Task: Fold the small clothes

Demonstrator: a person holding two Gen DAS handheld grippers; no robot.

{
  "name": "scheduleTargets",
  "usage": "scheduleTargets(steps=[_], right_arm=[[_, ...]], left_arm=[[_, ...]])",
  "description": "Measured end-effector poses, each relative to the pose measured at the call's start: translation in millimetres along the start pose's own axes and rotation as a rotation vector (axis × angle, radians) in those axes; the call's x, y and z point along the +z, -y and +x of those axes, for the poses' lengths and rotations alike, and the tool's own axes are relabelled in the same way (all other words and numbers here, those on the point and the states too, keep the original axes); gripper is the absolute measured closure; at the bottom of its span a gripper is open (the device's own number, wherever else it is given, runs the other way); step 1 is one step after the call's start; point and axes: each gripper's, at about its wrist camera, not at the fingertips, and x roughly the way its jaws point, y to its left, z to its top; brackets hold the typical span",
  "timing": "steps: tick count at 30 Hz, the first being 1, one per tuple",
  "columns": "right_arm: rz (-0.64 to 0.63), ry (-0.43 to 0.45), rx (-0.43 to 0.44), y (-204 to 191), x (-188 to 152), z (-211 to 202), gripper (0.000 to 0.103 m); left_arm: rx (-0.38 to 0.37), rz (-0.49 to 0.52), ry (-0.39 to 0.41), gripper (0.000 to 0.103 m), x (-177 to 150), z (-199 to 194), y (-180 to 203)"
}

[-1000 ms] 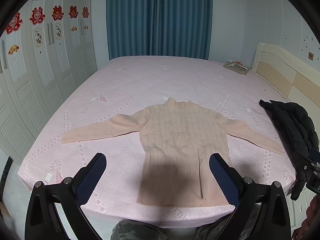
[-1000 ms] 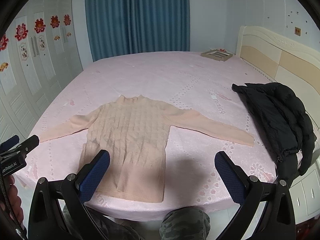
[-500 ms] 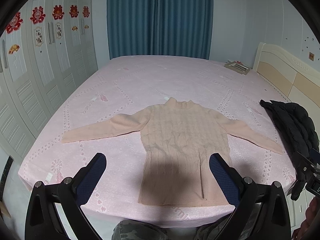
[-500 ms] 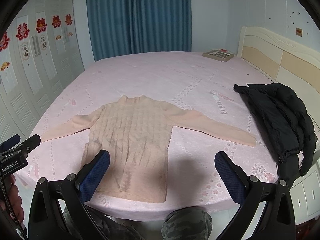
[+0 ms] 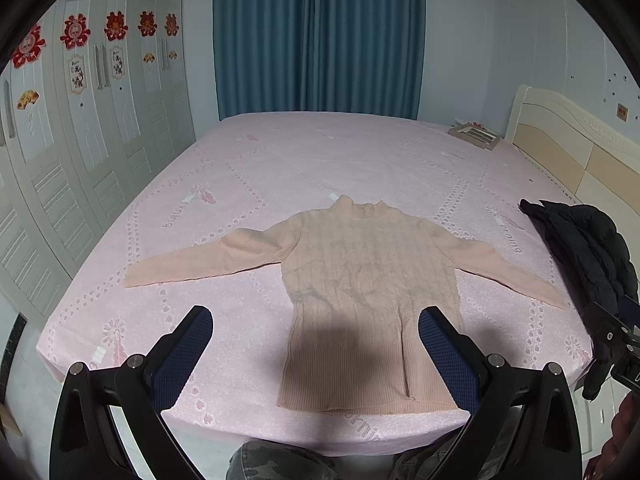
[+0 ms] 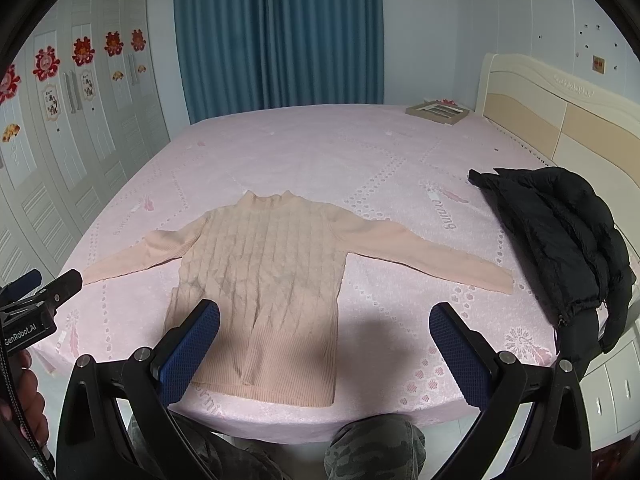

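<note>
Left wrist view: I hold the left tongs (image 5: 316, 328) spread wide, gripping nothing, above the near edge of the bed (image 5: 304, 160), where a peach knit sweater (image 5: 368, 292) lies flat, front up, both sleeves stretched out to the sides and its hem close to the mattress edge. My right tongs (image 6: 324, 326) hang likewise wide apart and hold nothing, their left pad over the sweater's lower left part in the right wrist view, though I cannot tell whether it touches the knit. A black padded jacket (image 6: 560, 240) lies heaped on the bed's right side, well apart from the sweater's body and near the tip of one sleeve. A picture frame (image 6: 438, 112) rests at the far corner by the headboard (image 6: 560, 120). Teal curtains (image 5: 316, 36) hang behind the bed; white wardrobe doors (image 5: 80, 140) with red paper cutouts line the left wall.
</note>
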Motion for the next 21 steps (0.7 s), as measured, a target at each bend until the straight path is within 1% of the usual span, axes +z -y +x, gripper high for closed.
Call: scheduleTargets(steps=[21], right_arm=[[0.005, 0.012, -0.008, 5.1, 2.8, -3.4, 0.000]], left_arm=[[-0.015, -0.024, 0.012, 0.000, -2.3, 1.3, -0.9]])
